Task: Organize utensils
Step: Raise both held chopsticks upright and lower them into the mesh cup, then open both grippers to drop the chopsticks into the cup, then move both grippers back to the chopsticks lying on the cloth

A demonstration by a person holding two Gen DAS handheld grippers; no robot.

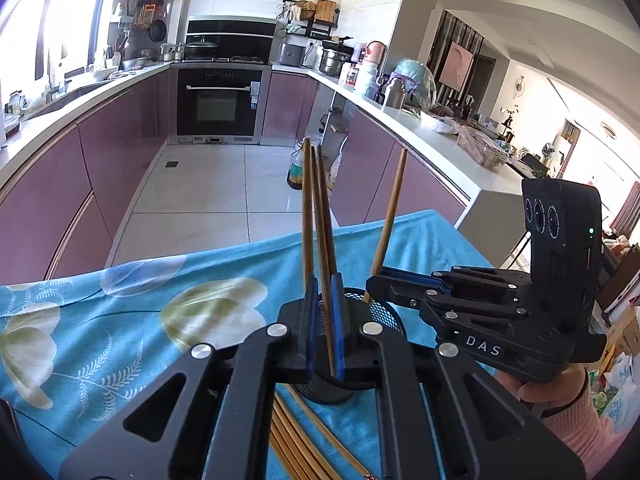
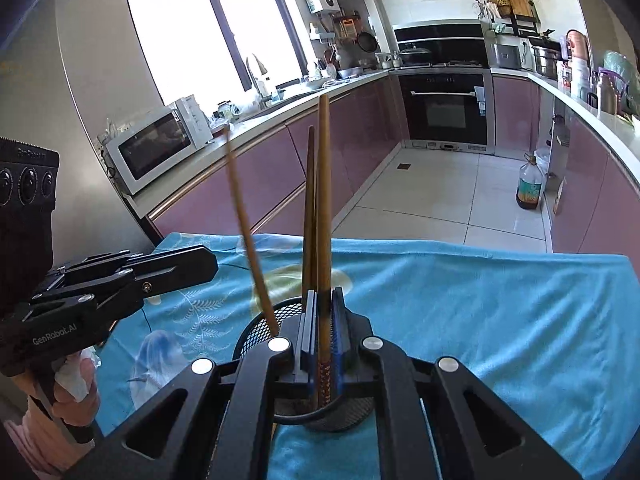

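My left gripper (image 1: 325, 278) is shut on a brown chopstick (image 1: 323, 216) that stands nearly upright between the blue pads, its lower end in the black mesh cup (image 1: 386, 312). Two more chopsticks rise close beside it. My right gripper (image 2: 324, 292) is shut on a chopstick (image 2: 324, 200) with a patterned lower end that reaches into the mesh cup (image 2: 256, 324). In the left wrist view the right gripper (image 1: 372, 280) comes in from the right above the cup's rim. In the right wrist view the left gripper (image 2: 214, 264) is at the left, with a blurred chopstick (image 2: 248, 232) leaning in the cup.
Several loose chopsticks (image 1: 288, 440) lie on the blue flowered cloth (image 1: 120, 320) near the front edge. Beyond the table's far edge is tiled floor with an oil bottle (image 2: 530, 188). A microwave (image 2: 156, 148) stands on the left counter. Pink-sleeved hands (image 1: 560, 392) hold the grippers.
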